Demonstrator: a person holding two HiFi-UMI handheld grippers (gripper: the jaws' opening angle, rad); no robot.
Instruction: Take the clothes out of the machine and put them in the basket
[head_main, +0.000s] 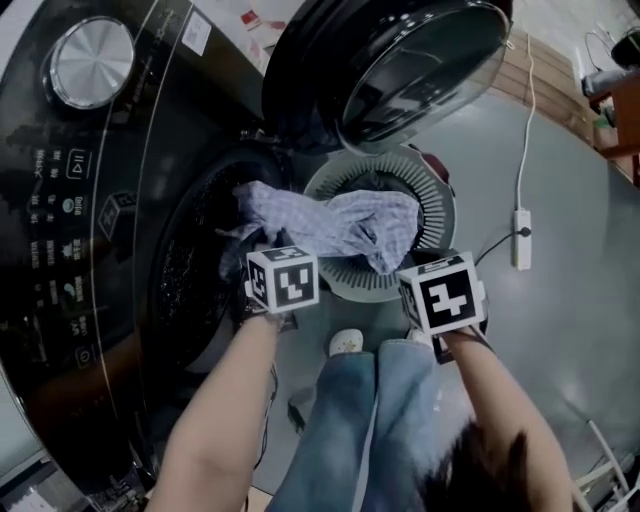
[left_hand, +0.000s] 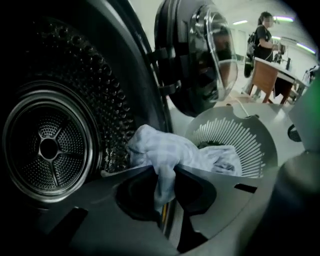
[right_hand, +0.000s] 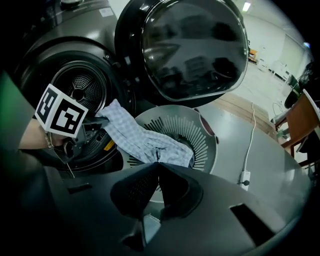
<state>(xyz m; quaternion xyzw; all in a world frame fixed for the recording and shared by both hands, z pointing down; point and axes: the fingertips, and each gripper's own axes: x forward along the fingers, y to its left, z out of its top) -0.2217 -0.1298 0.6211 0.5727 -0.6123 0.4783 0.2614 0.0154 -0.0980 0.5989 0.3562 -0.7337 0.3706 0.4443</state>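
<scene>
A pale blue checked garment (head_main: 330, 225) hangs stretched from the machine's drum opening (head_main: 190, 270) across to the round white slatted basket (head_main: 440, 215) on the floor. My left gripper (head_main: 265, 242) is at the drum's mouth, shut on one end of the garment (left_hand: 160, 152). My right gripper (head_main: 397, 262) is over the near rim of the basket (right_hand: 200, 130), shut on the other end of the garment (right_hand: 135, 137). Something dark lies in the basket (left_hand: 212, 145). The bare metal drum (left_hand: 47, 147) shows no other clothes in the left gripper view.
The round glass door (head_main: 420, 60) stands open above the basket. A white power strip (head_main: 521, 238) and its cable lie on the grey floor to the right. My legs in jeans (head_main: 370, 420) stand just before the basket. A person (left_hand: 261, 45) stands by a table far off.
</scene>
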